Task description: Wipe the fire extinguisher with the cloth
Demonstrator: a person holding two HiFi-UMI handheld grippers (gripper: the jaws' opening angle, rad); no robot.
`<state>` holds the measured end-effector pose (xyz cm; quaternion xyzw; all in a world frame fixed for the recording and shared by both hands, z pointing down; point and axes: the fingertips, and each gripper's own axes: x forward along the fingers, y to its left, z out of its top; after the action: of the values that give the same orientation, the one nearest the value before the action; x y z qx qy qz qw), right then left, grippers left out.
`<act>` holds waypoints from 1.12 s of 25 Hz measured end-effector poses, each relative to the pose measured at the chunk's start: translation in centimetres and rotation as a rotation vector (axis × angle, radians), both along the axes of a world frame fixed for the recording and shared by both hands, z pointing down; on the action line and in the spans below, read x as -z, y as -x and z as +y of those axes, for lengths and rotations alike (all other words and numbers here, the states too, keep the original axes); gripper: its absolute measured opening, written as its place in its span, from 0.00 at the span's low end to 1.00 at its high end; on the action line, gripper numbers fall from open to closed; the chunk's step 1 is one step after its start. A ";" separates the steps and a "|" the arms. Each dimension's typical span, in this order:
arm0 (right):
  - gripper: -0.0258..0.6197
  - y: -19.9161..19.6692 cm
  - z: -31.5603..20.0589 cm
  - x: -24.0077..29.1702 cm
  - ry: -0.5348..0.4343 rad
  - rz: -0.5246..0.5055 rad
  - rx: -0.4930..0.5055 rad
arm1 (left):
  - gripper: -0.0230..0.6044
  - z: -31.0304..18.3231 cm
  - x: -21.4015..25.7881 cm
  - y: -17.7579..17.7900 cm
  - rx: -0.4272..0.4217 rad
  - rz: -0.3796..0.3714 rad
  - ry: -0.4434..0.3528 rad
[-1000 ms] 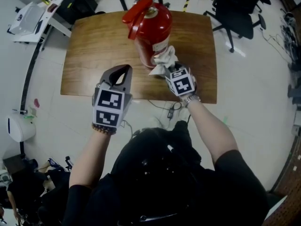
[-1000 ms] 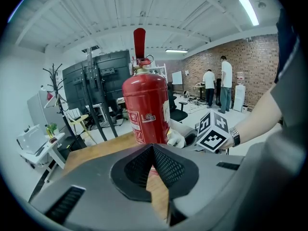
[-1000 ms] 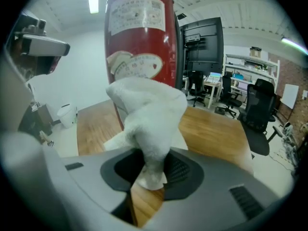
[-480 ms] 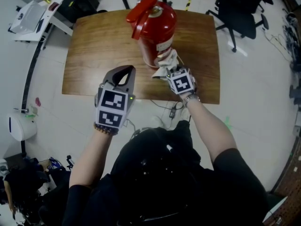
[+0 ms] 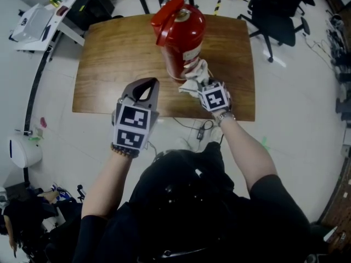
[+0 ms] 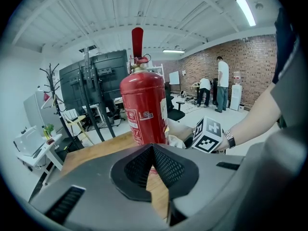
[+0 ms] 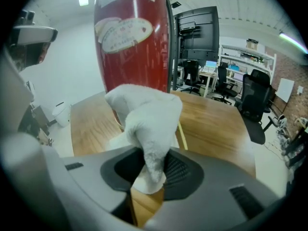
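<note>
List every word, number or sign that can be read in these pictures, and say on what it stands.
Nothing can be read for certain.
Fire extinguisher, white label: print and a logo, too blurred to read.
Pale label, right gripper view: too blurred to read.
Marker cube: black-and-white squares only, no letters.

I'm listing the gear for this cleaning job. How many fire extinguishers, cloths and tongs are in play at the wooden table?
fire extinguisher: 1
cloth: 1
tongs: 2 (left tongs shut and empty; right tongs shut on the cloth)
Total: 4
</note>
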<state>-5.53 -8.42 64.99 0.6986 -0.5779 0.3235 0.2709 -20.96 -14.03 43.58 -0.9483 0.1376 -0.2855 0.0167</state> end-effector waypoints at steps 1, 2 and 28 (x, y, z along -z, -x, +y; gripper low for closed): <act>0.23 -0.2 0.3 0.5 -0.007 0.003 -0.006 | 0.03 0.1 0.1 -0.1 -0.003 0.005 0.000; 0.23 -0.4 0.6 1.1 -0.015 0.006 -0.013 | 0.03 0.2 0.2 -0.2 -0.007 0.010 -0.001; 0.23 -1.9 2.1 33.1 -0.529 0.222 0.135 | 0.03 3.2 4.4 -3.2 -0.007 0.130 -0.026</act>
<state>-3.68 -6.31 31.84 0.7360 -0.6541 0.0647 0.1619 -17.73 -10.82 39.17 -0.9650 0.1389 -0.2216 0.0211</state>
